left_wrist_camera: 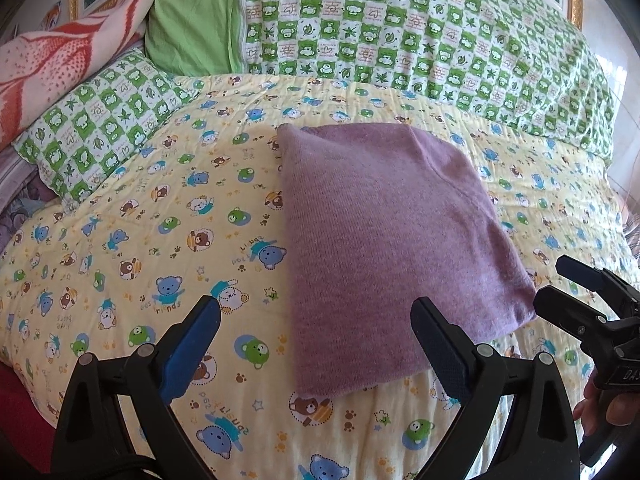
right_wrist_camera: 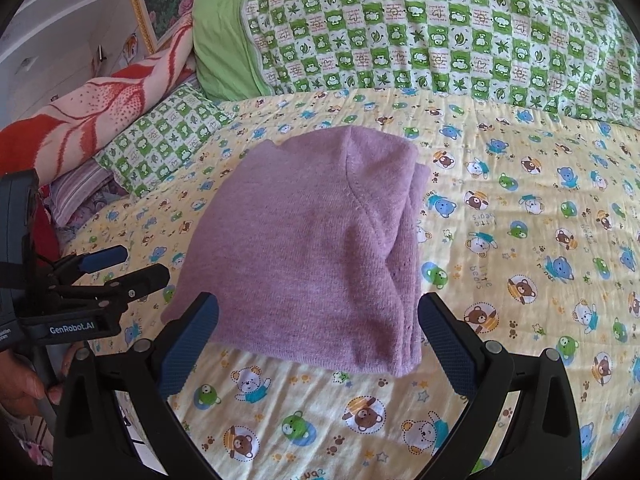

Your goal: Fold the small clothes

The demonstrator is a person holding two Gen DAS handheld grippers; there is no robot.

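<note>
A purple knit garment [left_wrist_camera: 384, 236] lies folded into a compact rectangle on the yellow bear-print quilt [left_wrist_camera: 140, 240]; the right wrist view shows the same garment [right_wrist_camera: 312, 248] with stacked layers along its right edge. My left gripper [left_wrist_camera: 316, 316] hovers open at the garment's near left edge, nothing between its fingers. My right gripper [right_wrist_camera: 318, 320] is open too, just short of the garment's near edge. The right gripper [left_wrist_camera: 560, 280] also shows in the left wrist view, by the garment's near right corner. The left gripper [right_wrist_camera: 140, 266] appears at the left of the right wrist view.
A green-and-white checked duvet [left_wrist_camera: 420, 32] and a green pillow [left_wrist_camera: 192, 16] are piled at the back. A checked pillow [left_wrist_camera: 104, 120] and a red-and-white blanket [left_wrist_camera: 52, 64] lie at the left. A hand [right_wrist_camera: 24, 384] holds the left gripper's handle.
</note>
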